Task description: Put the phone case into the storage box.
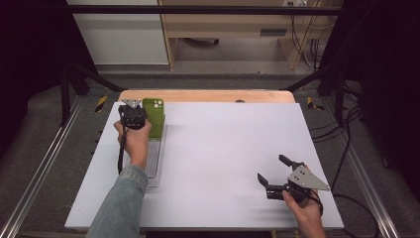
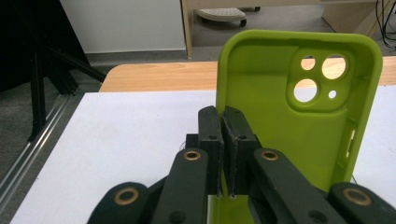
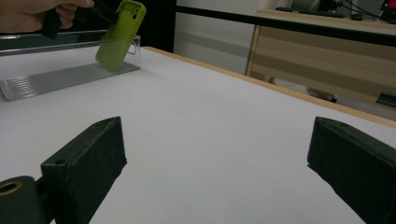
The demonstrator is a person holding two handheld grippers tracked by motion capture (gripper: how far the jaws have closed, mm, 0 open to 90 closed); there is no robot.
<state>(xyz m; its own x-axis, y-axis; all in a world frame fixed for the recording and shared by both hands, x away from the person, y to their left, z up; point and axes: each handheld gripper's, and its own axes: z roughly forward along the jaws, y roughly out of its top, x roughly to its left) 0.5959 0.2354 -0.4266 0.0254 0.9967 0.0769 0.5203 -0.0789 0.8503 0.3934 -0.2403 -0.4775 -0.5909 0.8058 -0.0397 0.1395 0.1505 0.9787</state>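
A lime-green phone case (image 1: 154, 117) stands almost upright at the far end of a clear ribbed rack (image 1: 154, 159) on the left of the table. My left gripper (image 1: 140, 119) is shut on the case's left edge. In the left gripper view the two jaws meet at the left gripper (image 2: 223, 122), with the thin rim of the phone case (image 2: 289, 126) pinched between them; its camera cut-outs face me. My right gripper (image 1: 271, 168) stands open over bare table at the front right. From the right gripper (image 3: 217, 154) the phone case (image 3: 119, 35) leans in the rack (image 3: 56, 77) far off.
The white tabletop (image 1: 228, 144) spreads between the two hands, with a wooden edge (image 1: 208, 95) at the far side. Black frame rails run along both sides. Cabinets and cables stand on the floor beyond the table.
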